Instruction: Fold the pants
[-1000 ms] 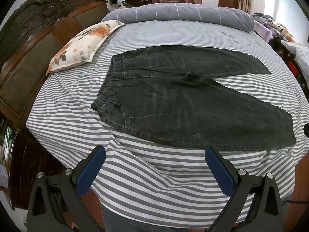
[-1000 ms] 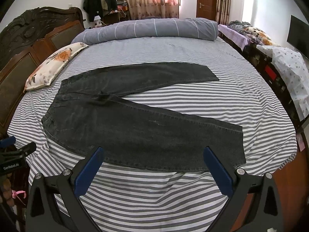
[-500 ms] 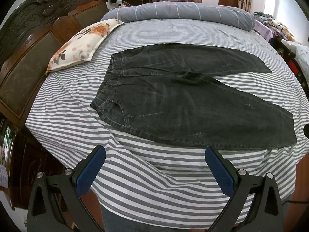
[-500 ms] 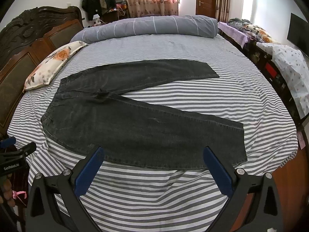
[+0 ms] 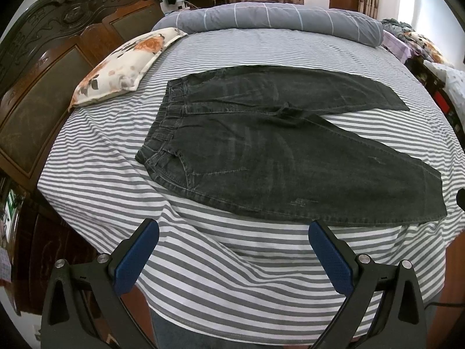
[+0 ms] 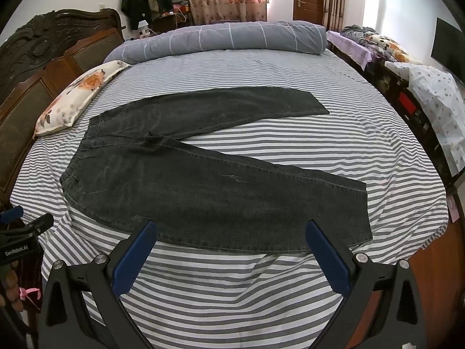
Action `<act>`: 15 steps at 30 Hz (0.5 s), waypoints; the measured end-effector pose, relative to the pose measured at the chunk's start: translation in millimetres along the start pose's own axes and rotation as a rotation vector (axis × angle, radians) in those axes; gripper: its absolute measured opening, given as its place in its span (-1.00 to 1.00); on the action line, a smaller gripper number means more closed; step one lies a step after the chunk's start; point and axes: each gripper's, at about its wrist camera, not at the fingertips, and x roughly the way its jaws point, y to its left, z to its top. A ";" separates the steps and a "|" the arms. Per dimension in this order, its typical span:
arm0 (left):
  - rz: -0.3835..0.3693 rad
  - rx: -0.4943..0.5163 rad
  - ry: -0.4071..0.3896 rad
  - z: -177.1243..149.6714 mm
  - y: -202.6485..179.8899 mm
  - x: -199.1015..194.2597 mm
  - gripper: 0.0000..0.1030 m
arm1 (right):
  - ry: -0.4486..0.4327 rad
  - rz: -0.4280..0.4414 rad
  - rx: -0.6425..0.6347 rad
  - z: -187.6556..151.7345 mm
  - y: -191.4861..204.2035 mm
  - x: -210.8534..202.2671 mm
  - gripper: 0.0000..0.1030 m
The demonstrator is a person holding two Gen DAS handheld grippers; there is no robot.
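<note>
Dark grey denim pants (image 5: 276,148) (image 6: 209,180) lie flat on the striped bed, waistband to the left, both legs spread apart in a V toward the right. My left gripper (image 5: 234,232) hovers open above the near bed edge, just short of the near leg's lower seam. My right gripper (image 6: 231,232) is also open, its blue pads (image 6: 327,257) over the near leg's hem side. Neither holds anything. The left gripper's body shows at the left edge of the right wrist view.
Grey-and-white striped sheet (image 5: 96,160) covers the bed. A floral pillow (image 5: 128,64) lies at the left by the dark wooden headboard (image 5: 43,67). A rolled grey duvet (image 6: 226,39) lies across the far side. Cluttered furniture (image 6: 412,87) stands to the right.
Both cameras have crept slightly forward and down toward the pants. The pants have not moved, and both grippers stay open.
</note>
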 end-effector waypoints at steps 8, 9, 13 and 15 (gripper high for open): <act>-0.002 0.001 0.000 -0.5 0.0 -0.1 0.98 | 0.003 -0.001 0.003 -0.5 -2.3 1.9 0.96; -0.003 0.000 -0.001 -1.0 0.3 0.5 0.98 | 0.004 -0.003 0.005 -0.6 -3.2 2.5 0.96; -0.011 0.000 -0.004 -1.2 1.2 3.3 0.98 | 0.005 -0.004 0.009 -1.2 -4.5 2.4 0.96; -0.018 -0.005 -0.009 -0.3 2.7 5.6 0.97 | 0.007 -0.006 0.016 -0.7 -7.1 4.4 0.96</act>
